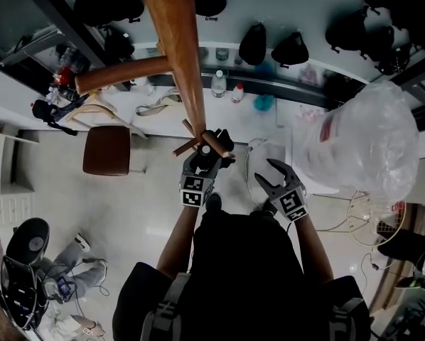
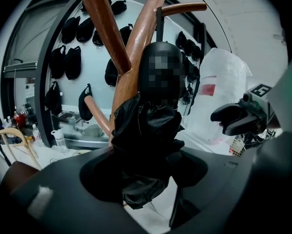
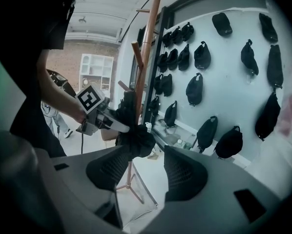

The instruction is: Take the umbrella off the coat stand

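Observation:
A black folded umbrella (image 2: 146, 130) hangs against the wooden coat stand (image 2: 136, 48), below its slanting pegs. My left gripper (image 2: 146, 173) is shut on the umbrella's bunched fabric, which fills the gap between both pads. In the head view the left gripper (image 1: 211, 149) sits at the stand's pole (image 1: 177, 48), with the umbrella (image 1: 221, 139) dark at its tips. My right gripper (image 1: 268, 177) hovers to the right of it, open and holding nothing. The right gripper view shows its jaws (image 3: 151, 172) wide apart, with the umbrella (image 3: 134, 138) beyond them, ahead and to the left.
A large clear plastic bag (image 1: 362, 141) bulges at the right, with a white wire basket (image 1: 372, 219) below it. A brown stool (image 1: 107, 150) stands left of the stand. Several black bags (image 3: 224, 57) hang on the wall behind. A person sits at the lower left (image 1: 70, 275).

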Demonstrator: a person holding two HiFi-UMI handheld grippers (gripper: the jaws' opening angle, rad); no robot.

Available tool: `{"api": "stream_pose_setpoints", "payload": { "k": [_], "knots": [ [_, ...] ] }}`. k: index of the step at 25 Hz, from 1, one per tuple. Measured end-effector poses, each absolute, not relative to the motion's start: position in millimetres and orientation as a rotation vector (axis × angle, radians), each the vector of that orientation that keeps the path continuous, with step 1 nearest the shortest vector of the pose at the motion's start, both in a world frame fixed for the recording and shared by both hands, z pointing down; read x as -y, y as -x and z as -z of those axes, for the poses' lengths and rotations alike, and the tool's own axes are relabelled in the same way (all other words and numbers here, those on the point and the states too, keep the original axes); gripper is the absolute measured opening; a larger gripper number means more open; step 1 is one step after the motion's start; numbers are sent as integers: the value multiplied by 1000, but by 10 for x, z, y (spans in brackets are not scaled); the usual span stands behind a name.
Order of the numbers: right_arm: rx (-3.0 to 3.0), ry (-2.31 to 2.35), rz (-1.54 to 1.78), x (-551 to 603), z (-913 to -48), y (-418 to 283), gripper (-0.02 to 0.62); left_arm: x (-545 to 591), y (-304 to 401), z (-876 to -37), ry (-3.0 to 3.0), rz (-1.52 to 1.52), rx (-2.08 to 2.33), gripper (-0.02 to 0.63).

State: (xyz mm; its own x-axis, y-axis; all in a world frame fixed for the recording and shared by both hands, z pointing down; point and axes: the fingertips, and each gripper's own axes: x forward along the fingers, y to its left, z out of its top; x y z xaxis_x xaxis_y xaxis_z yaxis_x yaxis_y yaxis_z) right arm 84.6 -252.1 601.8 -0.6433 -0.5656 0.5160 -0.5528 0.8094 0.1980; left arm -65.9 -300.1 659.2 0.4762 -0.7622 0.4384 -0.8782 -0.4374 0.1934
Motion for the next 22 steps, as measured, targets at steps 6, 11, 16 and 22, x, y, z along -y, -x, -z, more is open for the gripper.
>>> {"api": "stream_pose_setpoints", "payload": {
  "k": [6,11,16,22],
  "knots": [
    [2424,-839,31,2499,-6030,-768,227,2988,673,-6508,-2366,-392,1336,259],
    [2412,-867,10,2456,-6072,-752,224,2996,616,-6396,-2413,-380,1283,256],
    [2409,-918,-8,2408,-6065,-729,224,2994,613,-6268,-2448,-377,1249,256],
    [2398,-960,-40,2301,-6133,-771,224,2981,615,-6242,-2463,-397,1239,255]
  ]
}}
